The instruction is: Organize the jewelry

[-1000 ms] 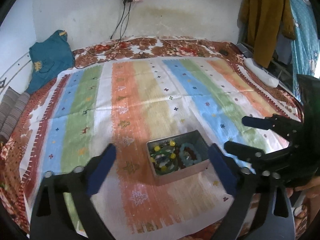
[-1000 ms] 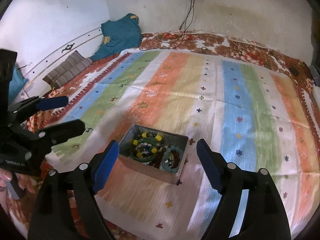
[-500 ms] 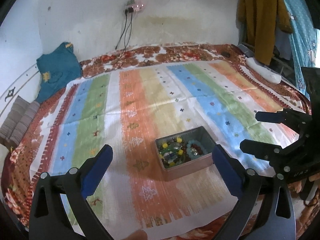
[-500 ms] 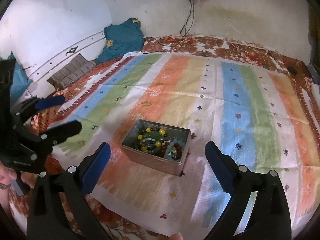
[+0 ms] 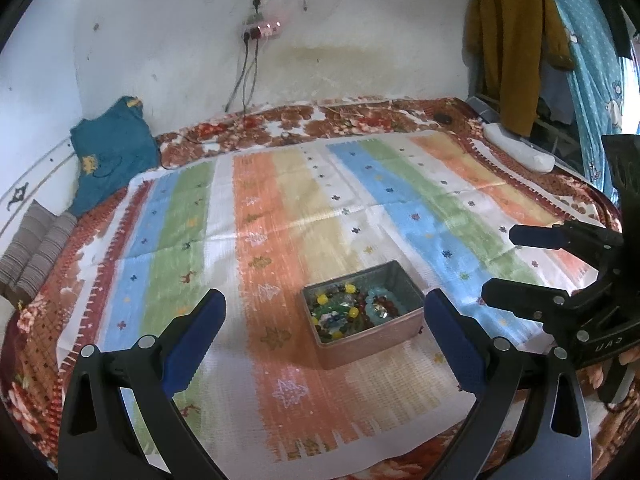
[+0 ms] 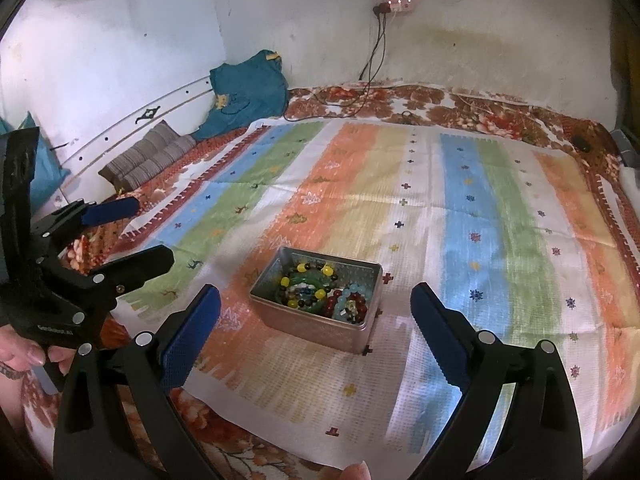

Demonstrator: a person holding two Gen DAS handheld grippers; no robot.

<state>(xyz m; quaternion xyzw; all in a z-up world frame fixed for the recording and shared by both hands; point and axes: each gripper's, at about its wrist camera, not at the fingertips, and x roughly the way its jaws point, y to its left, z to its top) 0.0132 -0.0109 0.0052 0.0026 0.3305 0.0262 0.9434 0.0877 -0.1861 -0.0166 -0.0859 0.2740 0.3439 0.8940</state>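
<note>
A small open metal tin [image 5: 408, 322] sits on a striped cloth [image 5: 280, 208] on the bed. It holds several bead bracelets [image 5: 348, 312], yellow, green, dark red and pale blue. In the right wrist view the tin [image 6: 312, 326] and bracelets [image 6: 320, 290] lie just ahead of the fingers. My left gripper [image 5: 324, 332] is open and empty, held back from the tin above the near edge of the cloth. My right gripper [image 6: 316, 328] is open and empty, also short of the tin. Each gripper shows in the other's view: right [image 5: 520, 268], left [image 6: 136, 232].
A teal garment [image 5: 112, 152] and striped cushions [image 5: 32, 252] lie at the far left by the wall. Cables [image 5: 244, 76] hang from a wall socket. A white object [image 5: 516, 148] lies at the bed's right edge, under hanging clothes [image 5: 516, 40].
Both grippers have pulled back and risen from the tin, which now looks smaller and farther. Both stay open and empty.
</note>
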